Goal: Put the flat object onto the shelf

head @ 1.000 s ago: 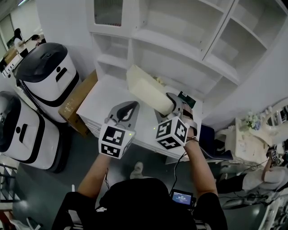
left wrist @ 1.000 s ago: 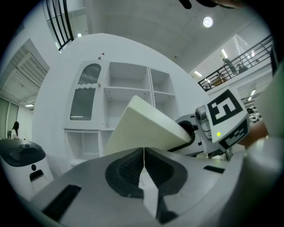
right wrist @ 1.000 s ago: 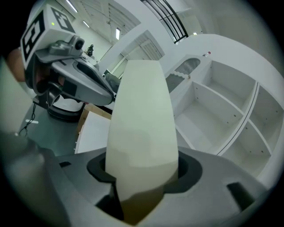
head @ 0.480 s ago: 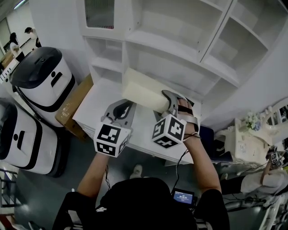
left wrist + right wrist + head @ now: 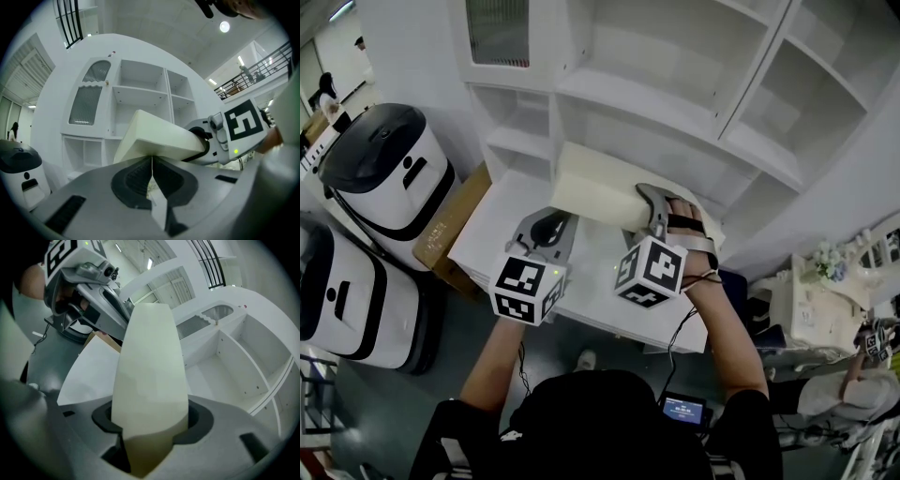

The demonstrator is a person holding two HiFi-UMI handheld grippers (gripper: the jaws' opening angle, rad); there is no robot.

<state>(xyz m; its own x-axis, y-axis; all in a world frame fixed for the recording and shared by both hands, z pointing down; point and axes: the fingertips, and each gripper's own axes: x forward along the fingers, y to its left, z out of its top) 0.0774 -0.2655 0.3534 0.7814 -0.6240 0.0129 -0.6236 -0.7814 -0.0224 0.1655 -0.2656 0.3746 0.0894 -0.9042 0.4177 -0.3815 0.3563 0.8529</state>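
**End-held slab may catch the shelf**

The right hand-held gripper [image 5: 651,208] clamps one end of the cream flat slab [image 5: 591,192] above the counter [image 5: 497,225], facing the white shelf unit [image 5: 656,98]. The left hand-held gripper [image 5: 546,228] is closed and empty. Held by one end, the slab may twist and strike a divider.

The cream flat object [image 5: 595,187] looks matt and smooth, the white shelf [image 5: 628,94] smooth with a faint sheen.

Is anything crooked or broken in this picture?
Nothing looks broken or spilled. The only crooked thing is the cream flat object: the right gripper holds it tilted in the air, not yet on the shelf. The left gripper is shut and empty.
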